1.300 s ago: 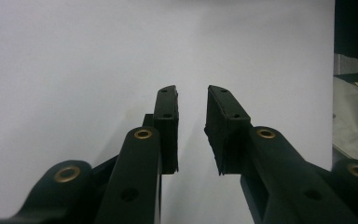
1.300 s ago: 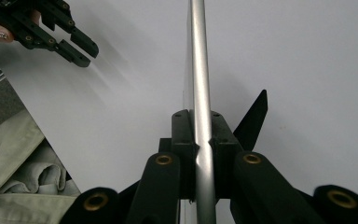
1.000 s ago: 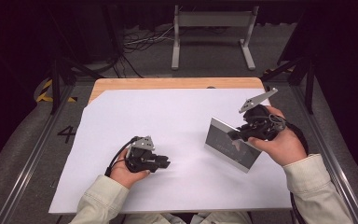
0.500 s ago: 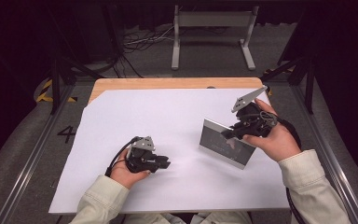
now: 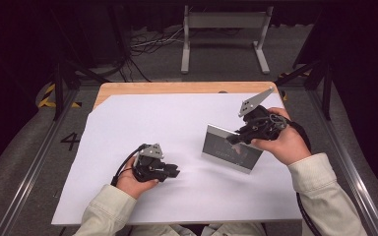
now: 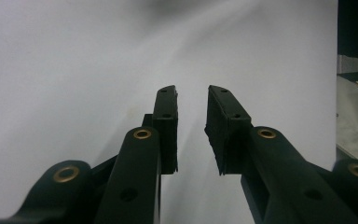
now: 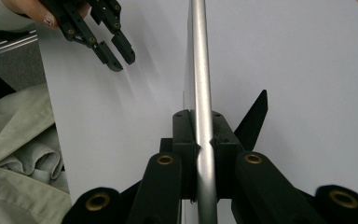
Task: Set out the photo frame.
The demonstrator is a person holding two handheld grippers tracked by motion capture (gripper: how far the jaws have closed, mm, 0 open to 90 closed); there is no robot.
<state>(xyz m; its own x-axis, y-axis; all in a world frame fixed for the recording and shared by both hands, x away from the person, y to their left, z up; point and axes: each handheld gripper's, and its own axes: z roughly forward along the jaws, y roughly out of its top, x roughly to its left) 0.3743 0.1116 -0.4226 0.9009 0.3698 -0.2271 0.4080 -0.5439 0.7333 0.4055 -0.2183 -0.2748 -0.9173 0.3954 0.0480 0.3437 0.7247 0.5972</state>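
Clamping picture frame edge, right gripper, left gripper fingers parted

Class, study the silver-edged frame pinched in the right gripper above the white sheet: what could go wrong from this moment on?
1. The right gripper grips the picture frame only by its thin metal edge, so it might swivel or slip out.
2. The frame's black stand leg sticks out and could catch the white sheet when set down.
3. The left gripper, jaws apart, lies too far to steady it.

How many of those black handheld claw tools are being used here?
2. The left gripper rests low on the white sheet, jaws open and empty; the right gripper clamps the top edge of a silver-framed panel.
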